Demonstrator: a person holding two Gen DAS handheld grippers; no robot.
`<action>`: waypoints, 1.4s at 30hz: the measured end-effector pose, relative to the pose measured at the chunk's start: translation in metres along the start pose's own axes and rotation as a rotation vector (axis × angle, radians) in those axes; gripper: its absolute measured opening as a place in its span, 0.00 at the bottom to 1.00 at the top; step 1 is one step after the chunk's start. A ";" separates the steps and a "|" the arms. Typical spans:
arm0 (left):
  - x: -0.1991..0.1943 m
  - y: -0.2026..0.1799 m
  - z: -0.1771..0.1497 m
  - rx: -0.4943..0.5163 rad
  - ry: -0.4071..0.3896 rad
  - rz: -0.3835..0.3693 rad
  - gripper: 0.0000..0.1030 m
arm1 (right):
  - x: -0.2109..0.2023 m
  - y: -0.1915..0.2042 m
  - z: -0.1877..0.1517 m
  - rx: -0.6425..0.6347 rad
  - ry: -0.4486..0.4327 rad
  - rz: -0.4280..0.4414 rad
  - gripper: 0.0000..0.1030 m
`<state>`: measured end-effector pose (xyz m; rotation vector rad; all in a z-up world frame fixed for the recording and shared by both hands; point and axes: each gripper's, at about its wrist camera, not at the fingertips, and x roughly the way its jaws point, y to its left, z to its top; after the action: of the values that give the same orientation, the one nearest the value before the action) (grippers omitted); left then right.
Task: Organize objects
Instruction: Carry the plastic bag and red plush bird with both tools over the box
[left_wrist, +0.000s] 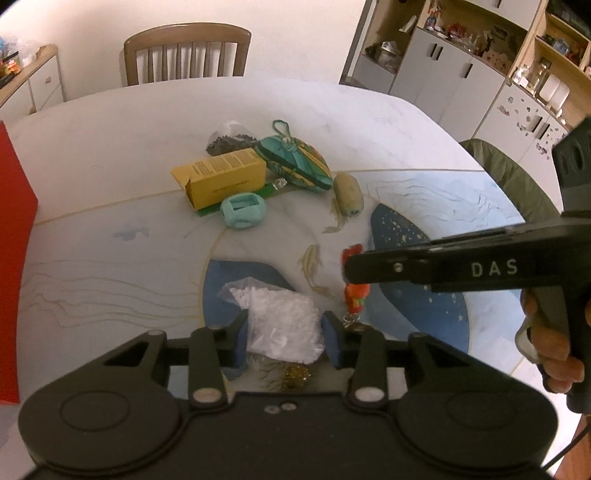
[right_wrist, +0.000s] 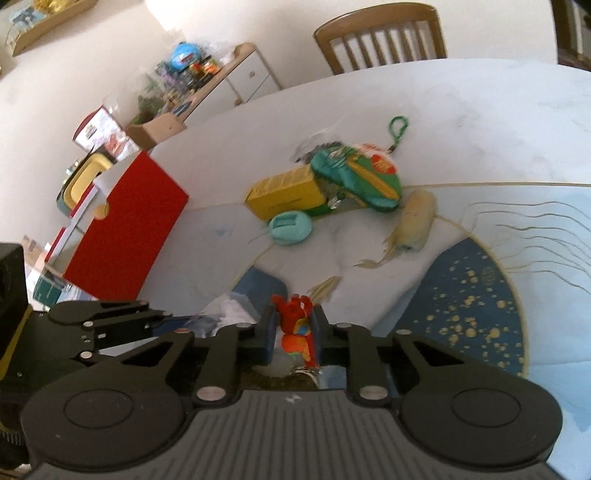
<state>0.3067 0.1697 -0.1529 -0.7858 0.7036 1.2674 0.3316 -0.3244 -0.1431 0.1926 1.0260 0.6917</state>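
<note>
The left gripper (left_wrist: 282, 341) has its blue-padded jaws closed partway around a clear plastic bag of white granules (left_wrist: 282, 325), one pad on each side of the bag; whether the pads actually press it cannot be told. The bag lies on the round white table with a blue, gold-speckled printed pattern (left_wrist: 424, 236), at the 6 o'clock end of the left wrist view.

The right gripper (right_wrist: 294, 329) is closed on a small red-and-orange toy figure keychain (right_wrist: 295, 325), pinched between its two pads, with a metal ring hanging below. In the left wrist view the same figure (left_wrist: 356, 291) shows at about 4 o'clock from the bag, under the black arm of the right gripper, which comes in from 3 o'clock.

Farther out, toward 12 o'clock from the left gripper, sits a cluster of things. Nearest is a mint-green rounded plastic case (left_wrist: 242, 211). Just behind it lies a yellow cardboard box with an open end flap (left_wrist: 221, 179), resting over a green flat strip (left_wrist: 236, 201). To the box's right is a teal patterned fabric pouch with a green loop (left_wrist: 295, 158), and behind them a clear bag of dark seeds (left_wrist: 229, 138). A beige cylindrical roll (left_wrist: 348, 194) lies at 3 o'clock of the pouch.

A red flat board (left_wrist: 14, 258) stands at the 9 o'clock edge. A wooden slatted chair (left_wrist: 186, 53) sits beyond the table at 12 o'clock.
</note>
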 end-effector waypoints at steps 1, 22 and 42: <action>-0.002 0.000 0.000 -0.002 -0.002 0.002 0.37 | -0.001 -0.001 -0.001 0.003 -0.004 -0.004 0.17; -0.066 0.018 0.016 -0.058 -0.072 -0.009 0.37 | -0.075 0.035 0.000 -0.002 -0.175 -0.015 0.15; -0.149 0.105 0.030 -0.115 -0.150 0.011 0.37 | -0.081 0.153 0.025 -0.121 -0.217 -0.004 0.15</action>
<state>0.1788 0.1258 -0.0264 -0.7718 0.5182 1.3713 0.2589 -0.2510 -0.0020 0.1564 0.7749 0.7110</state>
